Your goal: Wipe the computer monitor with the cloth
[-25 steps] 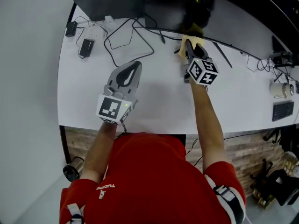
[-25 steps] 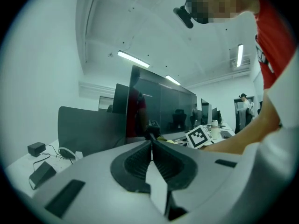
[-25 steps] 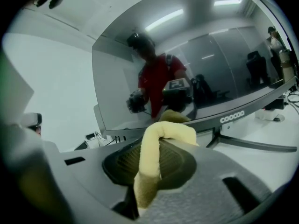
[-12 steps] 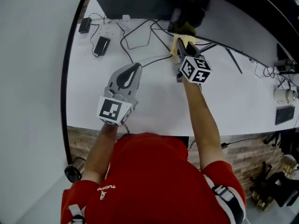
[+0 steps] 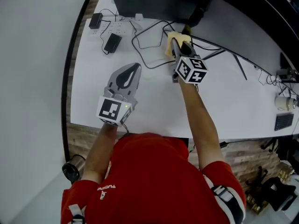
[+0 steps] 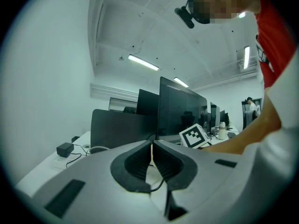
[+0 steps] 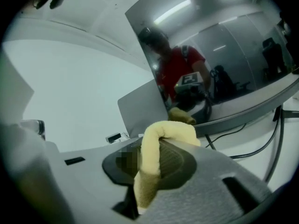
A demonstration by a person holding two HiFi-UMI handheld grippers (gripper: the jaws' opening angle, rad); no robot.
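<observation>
- Shifted left along the monitor's [image 5: 184, 3] lower edge since a second ago: right gripper [image 5: 176, 45], clamped on the yellow cloth [image 5: 170, 42]; wiping likely under way.
- Unmoved over the near desk [image 5: 154, 101]: left gripper [image 5: 134, 69], closed, empty.

The left gripper [image 5: 132, 71] is held close to the body, jaws seemingly pressed together; the right gripper [image 5: 176, 48] is extended forward, clamped on the cloth [image 7: 163, 129].

White desk [image 5: 233, 107] with looped black cables [image 5: 135, 46], a white power strip [image 5: 120, 27] and a black adapter [image 5: 113, 42].
</observation>
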